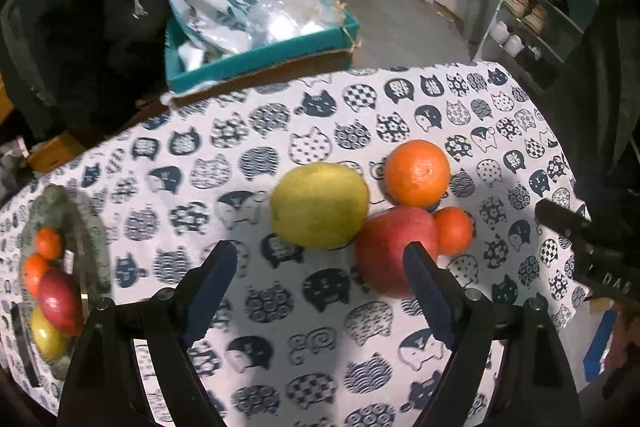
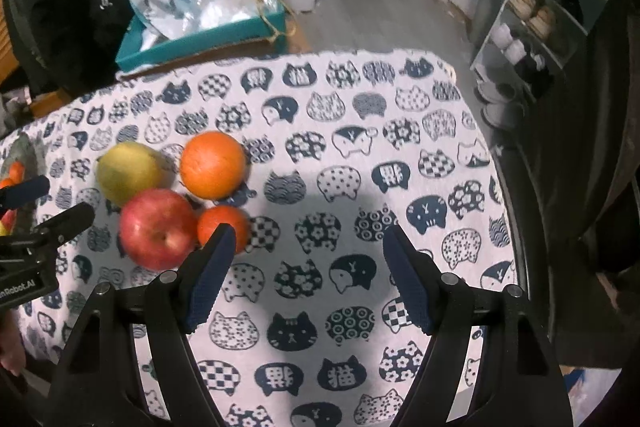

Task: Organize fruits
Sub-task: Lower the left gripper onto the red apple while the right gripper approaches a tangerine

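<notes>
Cat-print cloth (image 1: 208,163) covers the surface, which stands in a room with a shoe rack (image 1: 536,15) at the far right and a teal tray (image 1: 256,63) of plastic bags beyond the far edge.

Fruit location: four loose pieces lie clustered on the cloth. The yellow pear (image 1: 319,205) sits at the left of the cluster, touching or just beside the red apple (image 1: 394,251). The large orange (image 1: 417,173) lies behind the apple, and the small tangerine (image 1: 453,230) rests against the apple's right side. At the far left edge of the left wrist view, what looks like a reflective or glass dish (image 1: 86,223) shows more fruit; blur prevents telling whether this is a container or a mirrored surface.

Gripper state: the left gripper (image 1: 320,259) has its fingers spread apart with nothing between them; its right finger overlaps the apple in view, but contact cannot be confirmed. The right gripper (image 2: 306,243) is likewise released and empty, with its left finger in front of the tangerine and bare cloth between the fingers.

Step in hand, as judged: approach to the first pick; no loose fruit is yet grasped.

Next move: centre one gripper over a single fruit so the fingers straddle it, then lower and close. Because the pieces touch, expect neighbours to roll; the tangerine or pear, at the cluster's outer edges, offers the clearest access.
</notes>
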A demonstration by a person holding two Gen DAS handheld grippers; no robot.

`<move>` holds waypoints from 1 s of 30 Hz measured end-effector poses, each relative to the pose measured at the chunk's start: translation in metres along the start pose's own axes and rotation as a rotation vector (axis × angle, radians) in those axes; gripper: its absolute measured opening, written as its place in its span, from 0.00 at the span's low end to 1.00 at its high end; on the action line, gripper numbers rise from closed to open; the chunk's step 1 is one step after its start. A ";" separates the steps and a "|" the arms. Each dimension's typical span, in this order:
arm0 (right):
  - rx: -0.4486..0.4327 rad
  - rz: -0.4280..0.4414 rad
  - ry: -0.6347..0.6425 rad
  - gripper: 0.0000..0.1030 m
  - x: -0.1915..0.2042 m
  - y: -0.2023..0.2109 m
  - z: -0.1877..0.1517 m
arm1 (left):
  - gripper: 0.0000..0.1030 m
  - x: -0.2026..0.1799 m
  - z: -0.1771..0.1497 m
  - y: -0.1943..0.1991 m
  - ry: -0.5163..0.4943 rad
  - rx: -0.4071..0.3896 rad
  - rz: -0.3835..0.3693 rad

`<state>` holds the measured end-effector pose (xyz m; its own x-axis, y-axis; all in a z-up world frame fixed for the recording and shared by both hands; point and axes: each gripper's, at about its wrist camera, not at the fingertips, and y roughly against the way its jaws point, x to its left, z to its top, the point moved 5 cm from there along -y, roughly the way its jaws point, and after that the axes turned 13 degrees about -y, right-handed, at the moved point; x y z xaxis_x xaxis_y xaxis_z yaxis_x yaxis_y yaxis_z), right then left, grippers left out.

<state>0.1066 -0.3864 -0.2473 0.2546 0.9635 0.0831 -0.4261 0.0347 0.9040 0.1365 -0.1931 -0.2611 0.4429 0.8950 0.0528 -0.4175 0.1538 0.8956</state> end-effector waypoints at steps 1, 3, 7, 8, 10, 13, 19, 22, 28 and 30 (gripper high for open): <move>0.007 -0.005 -0.004 0.73 -0.003 -0.003 -0.001 | 0.84 -0.002 0.001 -0.004 0.002 0.007 -0.008; 0.016 -0.013 -0.011 0.73 -0.007 -0.008 -0.003 | 0.84 -0.009 0.001 -0.011 0.007 0.018 -0.026; 0.035 -0.020 -0.032 0.73 -0.015 -0.016 -0.005 | 0.84 -0.021 0.004 -0.023 0.001 0.031 -0.058; 0.038 -0.020 -0.034 0.73 -0.016 -0.017 -0.005 | 0.84 -0.024 0.005 -0.027 -0.004 0.037 -0.063; 0.043 -0.020 -0.036 0.73 -0.018 -0.020 -0.006 | 0.84 -0.028 0.007 -0.033 -0.006 0.045 -0.075; 0.049 -0.019 -0.035 0.73 -0.020 -0.023 -0.006 | 0.84 -0.031 0.007 -0.043 0.007 0.059 -0.095; 0.060 -0.021 -0.037 0.73 -0.021 -0.028 -0.006 | 0.85 -0.034 0.008 -0.050 0.006 0.042 -0.088; 0.064 -0.018 -0.038 0.73 -0.021 -0.030 -0.005 | 0.83 -0.039 0.010 -0.048 -0.014 0.030 -0.103; 0.075 -0.022 -0.033 0.73 -0.018 -0.033 -0.008 | 0.65 -0.049 0.000 -0.059 -0.014 0.074 -0.148; 0.077 -0.023 -0.028 0.73 -0.017 -0.034 -0.008 | 0.64 -0.047 0.000 -0.058 -0.001 0.070 -0.153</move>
<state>0.1097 -0.4013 -0.2831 0.2878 0.9549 0.0728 -0.3524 0.0349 0.9352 0.1397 -0.2442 -0.3156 0.4977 0.8630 -0.0866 -0.2889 0.2592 0.9216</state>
